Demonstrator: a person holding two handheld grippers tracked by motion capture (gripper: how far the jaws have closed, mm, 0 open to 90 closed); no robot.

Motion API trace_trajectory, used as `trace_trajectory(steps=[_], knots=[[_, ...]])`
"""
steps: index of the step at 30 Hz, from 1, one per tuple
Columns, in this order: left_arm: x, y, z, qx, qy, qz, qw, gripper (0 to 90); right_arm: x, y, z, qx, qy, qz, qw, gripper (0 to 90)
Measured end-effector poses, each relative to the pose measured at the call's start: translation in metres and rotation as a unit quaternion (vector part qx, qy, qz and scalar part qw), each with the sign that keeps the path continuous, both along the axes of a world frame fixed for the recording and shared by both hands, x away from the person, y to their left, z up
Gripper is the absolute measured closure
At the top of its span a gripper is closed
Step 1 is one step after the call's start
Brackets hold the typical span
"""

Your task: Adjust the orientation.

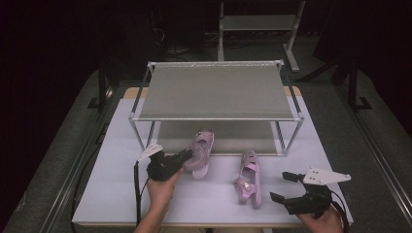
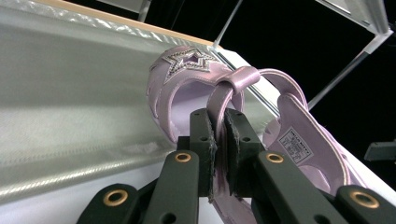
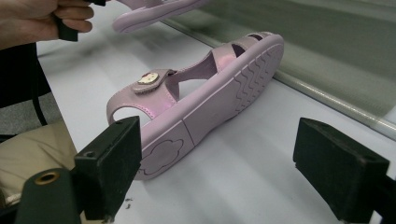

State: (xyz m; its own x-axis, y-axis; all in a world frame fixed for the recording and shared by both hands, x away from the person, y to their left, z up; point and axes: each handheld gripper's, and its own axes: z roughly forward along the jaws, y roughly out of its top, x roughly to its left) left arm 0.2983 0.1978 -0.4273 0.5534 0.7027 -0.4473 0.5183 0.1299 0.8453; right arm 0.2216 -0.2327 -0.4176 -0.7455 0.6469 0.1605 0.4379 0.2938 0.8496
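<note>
We see the left gripper clamped on the star sandal's strap; the right gripper stands open beside the second sandal.

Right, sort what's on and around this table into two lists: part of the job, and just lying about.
Part of the job:
- left gripper, shut on the strap of the held pink sandal
- second pink sandal, lying on the table
- right gripper, open beside it
- shoe rack

Lying about:
- metal shelf frame behind the table
</note>
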Motion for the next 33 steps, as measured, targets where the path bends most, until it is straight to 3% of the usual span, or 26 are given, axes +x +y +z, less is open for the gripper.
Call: trace_trajectory(steps=[7, 10, 18, 26, 33], knots=[[0.013, -0.009, -0.002, -0.002, -0.002, 0.012, 0.9999, 82.9, 0.0, 0.001, -0.001, 0.001, 0.001, 0.002, 1.0, 15.1], [0.018, -0.01, -0.004, -0.015, -0.003, 0.021, 0.9997, 83.0, 0.0, 0.001, 0.0, 0.001, 0.001, 0.004, 1.0, 15.1], [0.032, -0.017, -0.005, -0.003, -0.009, 0.027, 0.9996, 82.9, 0.001, 0.0, -0.001, 0.001, 0.002, 0.003, 1.0, 15.1], [0.044, -0.019, -0.012, -0.008, -0.004, 0.042, 0.9991, 82.9, 0.001, -0.001, -0.001, 0.003, 0.002, 0.003, 1.0, 15.1], [0.055, -0.027, -0.011, 0.007, -0.007, 0.044, 0.999, 82.9, 0.002, 0.0, -0.001, 0.003, 0.002, 0.006, 1.0, 15.1]])
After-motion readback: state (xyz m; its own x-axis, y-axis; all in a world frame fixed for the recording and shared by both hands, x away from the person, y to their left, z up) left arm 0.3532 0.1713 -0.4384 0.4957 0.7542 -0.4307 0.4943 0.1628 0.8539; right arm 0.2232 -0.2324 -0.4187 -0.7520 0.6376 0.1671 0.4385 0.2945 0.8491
